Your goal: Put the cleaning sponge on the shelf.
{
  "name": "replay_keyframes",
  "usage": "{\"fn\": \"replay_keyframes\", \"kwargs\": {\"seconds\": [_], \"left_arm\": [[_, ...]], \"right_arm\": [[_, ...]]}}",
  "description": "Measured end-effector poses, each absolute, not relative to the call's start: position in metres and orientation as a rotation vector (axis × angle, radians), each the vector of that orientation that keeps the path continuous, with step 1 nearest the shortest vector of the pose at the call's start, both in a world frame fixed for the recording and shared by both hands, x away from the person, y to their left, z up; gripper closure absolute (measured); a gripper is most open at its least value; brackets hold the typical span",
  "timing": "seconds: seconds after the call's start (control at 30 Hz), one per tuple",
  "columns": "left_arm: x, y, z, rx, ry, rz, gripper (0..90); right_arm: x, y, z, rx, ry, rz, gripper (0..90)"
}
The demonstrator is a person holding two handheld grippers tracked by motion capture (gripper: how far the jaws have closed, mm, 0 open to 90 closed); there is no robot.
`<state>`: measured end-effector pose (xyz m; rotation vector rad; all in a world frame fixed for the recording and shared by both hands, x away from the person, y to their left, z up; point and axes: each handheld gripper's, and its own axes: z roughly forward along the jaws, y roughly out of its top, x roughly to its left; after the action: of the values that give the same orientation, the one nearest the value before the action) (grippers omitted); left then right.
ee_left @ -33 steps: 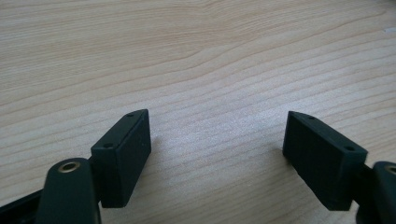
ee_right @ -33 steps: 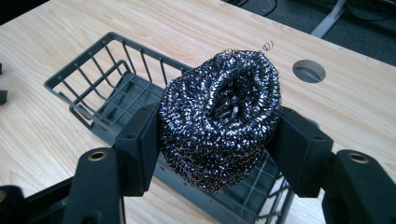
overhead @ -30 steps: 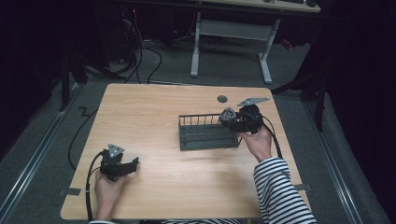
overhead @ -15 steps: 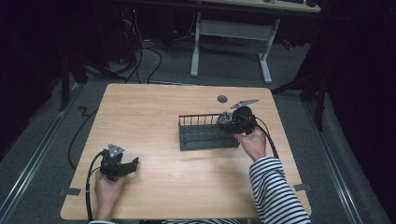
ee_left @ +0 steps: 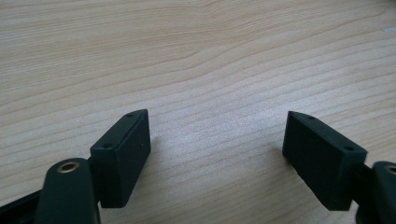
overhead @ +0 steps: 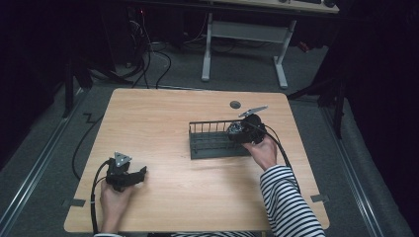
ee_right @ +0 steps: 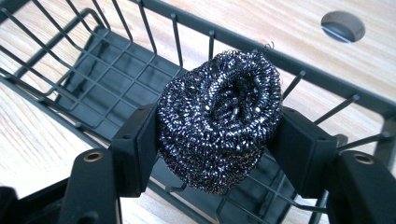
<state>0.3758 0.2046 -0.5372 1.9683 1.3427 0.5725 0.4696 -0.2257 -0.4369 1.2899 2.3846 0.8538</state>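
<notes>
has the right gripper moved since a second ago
Yes. The right gripper, with the steel scourer between its just-opening jaws, came down toward the near side of the wire basket.

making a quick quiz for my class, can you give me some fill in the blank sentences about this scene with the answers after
1. The right gripper has a steel wool ____ between its jaws.
2. The scourer hangs over a black wire ____.
3. The basket stands on a ____ table.
4. The left gripper has its jaws ____, with nothing between them.

Missing words: scourer; basket; wooden; open
</notes>
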Motion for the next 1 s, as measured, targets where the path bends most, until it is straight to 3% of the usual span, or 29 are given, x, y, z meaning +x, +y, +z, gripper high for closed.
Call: {"fn": "replay_keyframes", "kwargs": {"seconds": [0.47, 1.0], "left_arm": [[0.376, 0.205, -0.537, 1.969, 1.342, 0.572, 23.6], [0.376, 0.205, -0.537, 1.969, 1.344, 0.573, 24.0]], "right_arm": [[0.472, -0.231, -0.436, 1.327, 2.378, 0.882, 26.9], [0.444, -0.257, -0.415, 1.283, 2.247, 0.994, 33.8]]}}
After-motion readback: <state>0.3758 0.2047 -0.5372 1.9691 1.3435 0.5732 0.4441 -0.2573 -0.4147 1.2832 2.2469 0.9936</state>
